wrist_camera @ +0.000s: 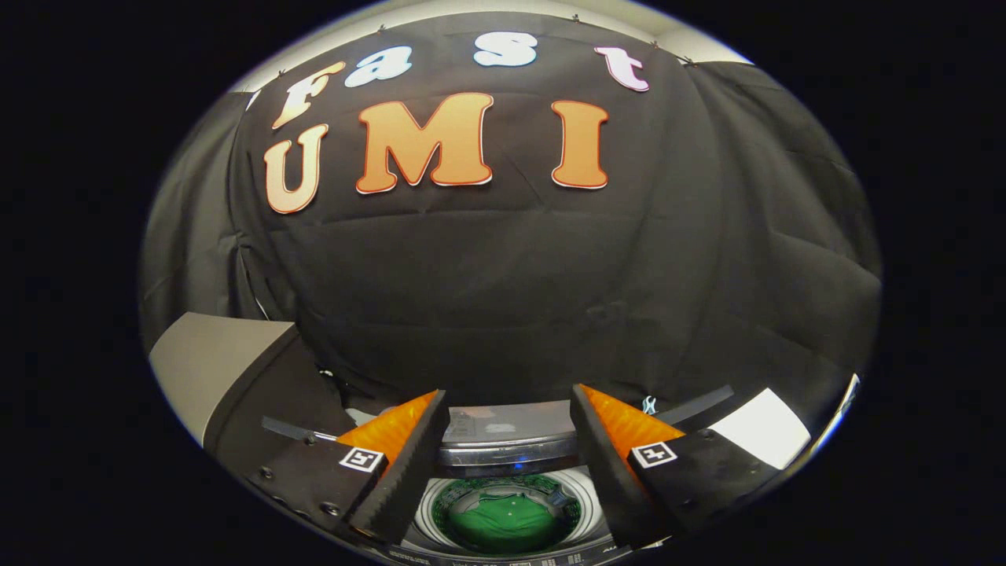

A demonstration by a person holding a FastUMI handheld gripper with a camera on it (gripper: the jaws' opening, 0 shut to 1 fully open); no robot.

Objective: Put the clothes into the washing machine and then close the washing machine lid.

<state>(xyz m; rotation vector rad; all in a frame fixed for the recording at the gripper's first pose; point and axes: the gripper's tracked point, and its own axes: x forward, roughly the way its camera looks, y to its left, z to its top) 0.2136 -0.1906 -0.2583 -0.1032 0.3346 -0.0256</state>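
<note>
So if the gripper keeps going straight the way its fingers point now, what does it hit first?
Probably the raised washing machine lid, which stands just ahead between the open fingers of the gripper. The black cloth wall lies beyond it. Depth is hard to judge; the green garment in the drum sits below that line.

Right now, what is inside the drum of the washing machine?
A green garment lies in the drum, seen between the open gripper fingers. Anything under it is covered. The lid stands open behind.
</note>
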